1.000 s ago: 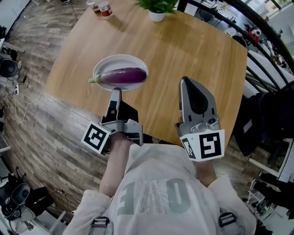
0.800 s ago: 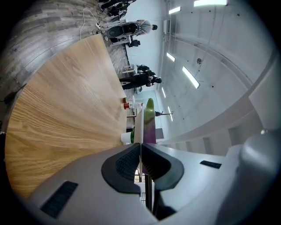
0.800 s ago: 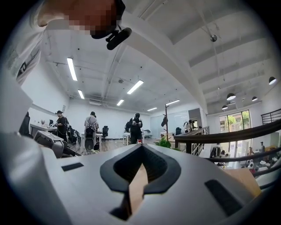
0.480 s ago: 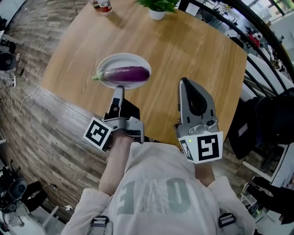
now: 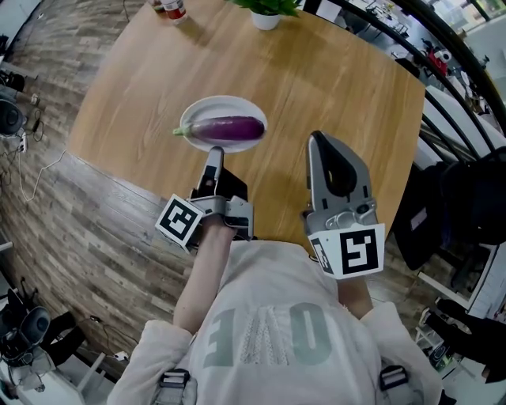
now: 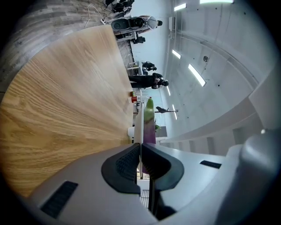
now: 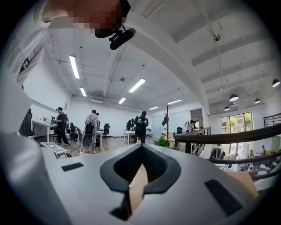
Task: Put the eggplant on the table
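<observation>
A purple eggplant (image 5: pixel 226 127) with a green stem lies on a white plate (image 5: pixel 204 111) over the near part of the round wooden table (image 5: pixel 316 79). My left gripper (image 5: pixel 213 152) is shut on the plate's near rim. In the left gripper view the thin plate rim (image 6: pixel 138 127) runs between the closed pads of the left gripper (image 6: pixel 141 147), with the eggplant (image 6: pixel 149 121) lying on the plate beyond them. Whether the plate touches the tabletop I cannot tell. My right gripper (image 5: pixel 319 138) hangs shut and empty over the table's near edge, to the right of the plate, its right gripper (image 7: pixel 141 147) tips meeting.
A potted plant (image 5: pixel 265 12) and small bottles (image 5: pixel 170 8) stand at the table's far edge. A dark railing (image 5: pixel 451 95) and a black bag (image 5: pixel 466 206) are on the right. Wooden floor (image 5: pixel 95 213) lies to the left. People stand far off in the room.
The left gripper has carried the plate with the eggplant a little to the right and lower. The right gripper has kept still.
</observation>
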